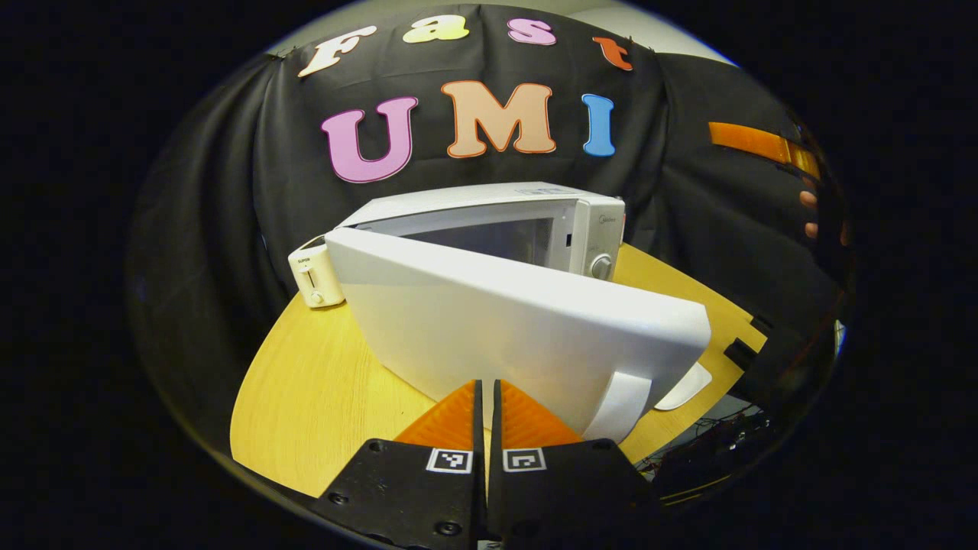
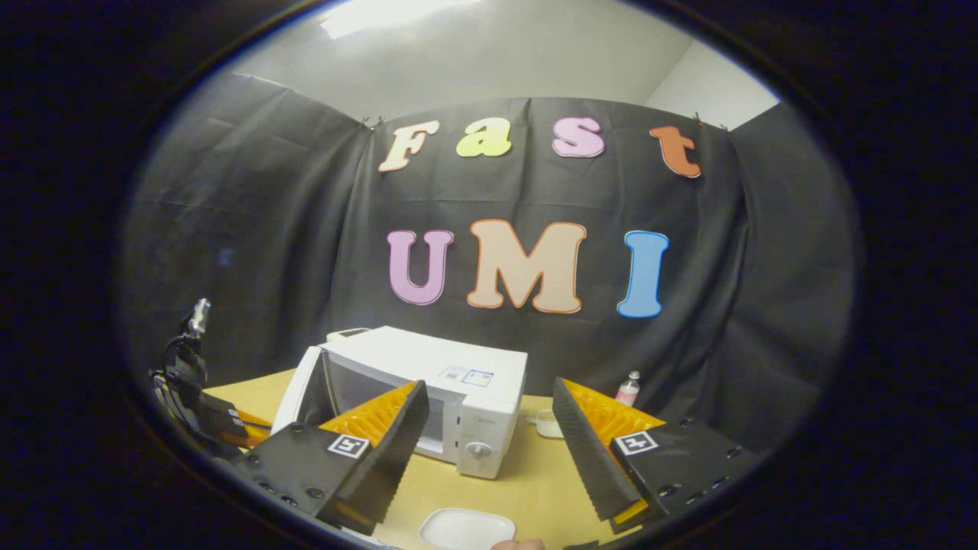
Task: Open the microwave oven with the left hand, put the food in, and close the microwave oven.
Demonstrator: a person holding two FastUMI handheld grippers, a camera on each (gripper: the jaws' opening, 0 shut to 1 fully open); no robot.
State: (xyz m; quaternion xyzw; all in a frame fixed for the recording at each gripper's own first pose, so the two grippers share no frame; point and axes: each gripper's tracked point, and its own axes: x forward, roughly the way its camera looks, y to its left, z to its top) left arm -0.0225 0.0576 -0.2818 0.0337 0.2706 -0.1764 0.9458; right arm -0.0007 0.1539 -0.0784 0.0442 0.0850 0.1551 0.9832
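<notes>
The microwave [image 1: 527,229] stands on the bench [image 1: 321,389] at about 12 o'clock in the left gripper view, its door [image 1: 504,328] swung partly open toward the camera with the handle [image 1: 623,405] at about 5 o'clock. The left tongs [image 1: 486,405] are pressed together, pinching nothing, just beside the door's lower edge. A small toaster [image 1: 315,276] sits at about 10 o'clock, close to the door's hinge side.

In the right gripper view the right tongs [image 2: 489,451] are spread wide and empty, with the microwave [image 2: 428,397] between and beyond them. A white dish [image 2: 467,528] lies on the bench [image 2: 527,481] at 6 o'clock; I cannot tell whether it carries the food. A small cup [image 2: 547,422] and a bottle [image 2: 628,388] stand at about 3 o'clock of the microwave.

Likely risks: the door looks only partly open, so a dish carried in could catch its edge; a hard push with the closed left tongs might slide the light oven toward the toaster.
</notes>
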